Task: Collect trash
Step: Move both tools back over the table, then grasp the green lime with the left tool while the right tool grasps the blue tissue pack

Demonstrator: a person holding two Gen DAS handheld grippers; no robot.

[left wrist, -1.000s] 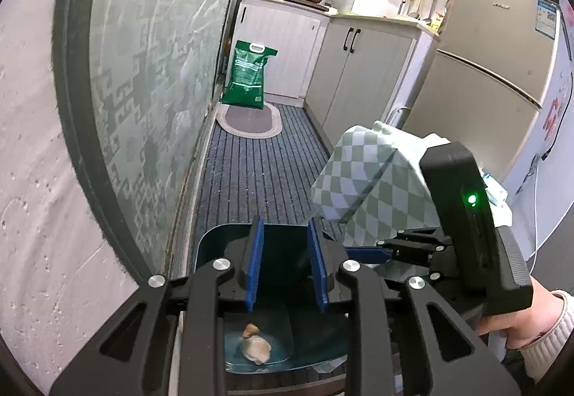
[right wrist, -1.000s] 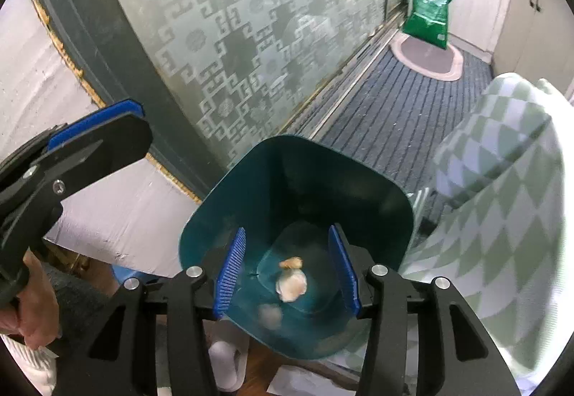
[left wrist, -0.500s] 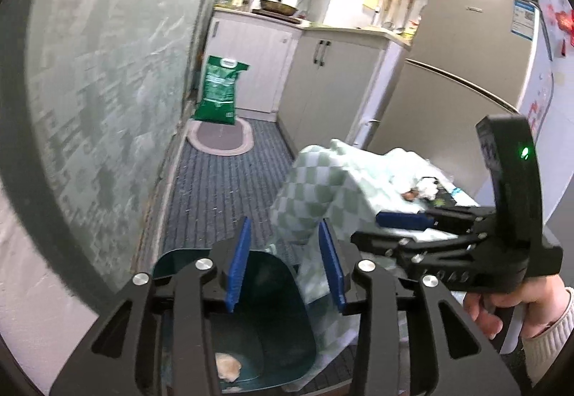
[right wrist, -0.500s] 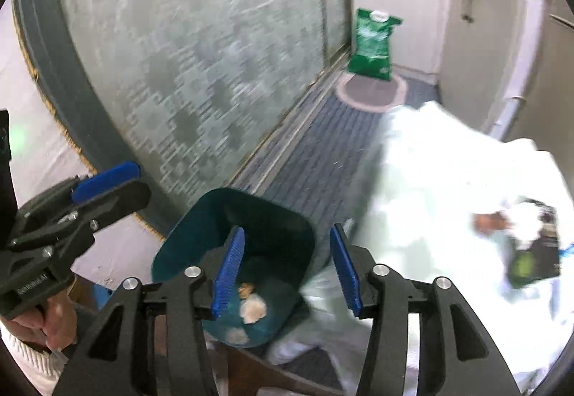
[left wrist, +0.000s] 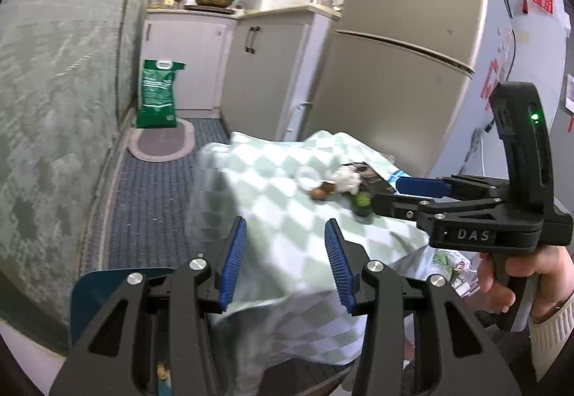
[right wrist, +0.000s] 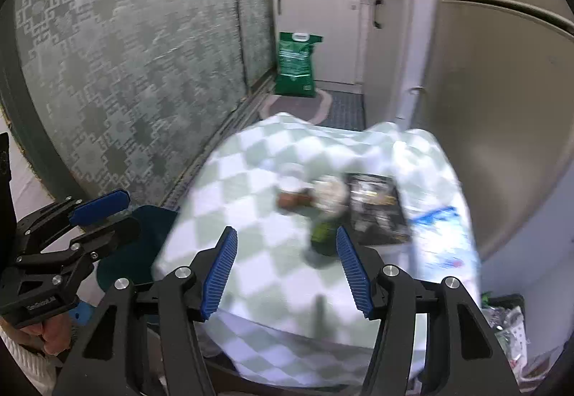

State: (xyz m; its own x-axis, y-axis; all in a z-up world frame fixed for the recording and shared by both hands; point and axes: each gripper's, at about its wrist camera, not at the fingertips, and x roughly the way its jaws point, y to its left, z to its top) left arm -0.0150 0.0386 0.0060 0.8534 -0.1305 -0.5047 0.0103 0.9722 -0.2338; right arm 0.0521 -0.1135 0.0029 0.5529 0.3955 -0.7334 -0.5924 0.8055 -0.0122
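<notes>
- Left gripper (left wrist: 285, 265): jaws set wide, blue pads empty, held above the near edge of the surface (left wrist: 287, 216), which is covered with a green-and-white checked cloth.
- Right gripper (right wrist: 287, 270): jaws set wide, nothing between the pads, held above the same cloth. In the left wrist view it enters from the right, gripped by a hand (left wrist: 516, 274).
- Trash cluster: lies on the cloth towards the far right part of the surface. It comprises a brown shell-like scrap (right wrist: 288, 200), a crumpled white wad (right wrist: 328, 193) touching it, and a small green item (right wrist: 321, 232) just beside the wad on the near side. Motion blur prevents finer identification.
- Dark printed packet (right wrist: 376, 207): lies flat on the cloth, just right of the wad.
- Blue-and-white wrapper (right wrist: 441, 234): lies at the right edge of the cloth, beside the packet.
- Teal bin (left wrist: 107, 292): stands on the floor at the left of the surface, below the left gripper; only its rim is visible.
- Surroundings: a beige refrigerator (left wrist: 401, 55) stands behind the surface; a green sack (left wrist: 158, 94) stands upright on the floor at the far cabinets.
</notes>
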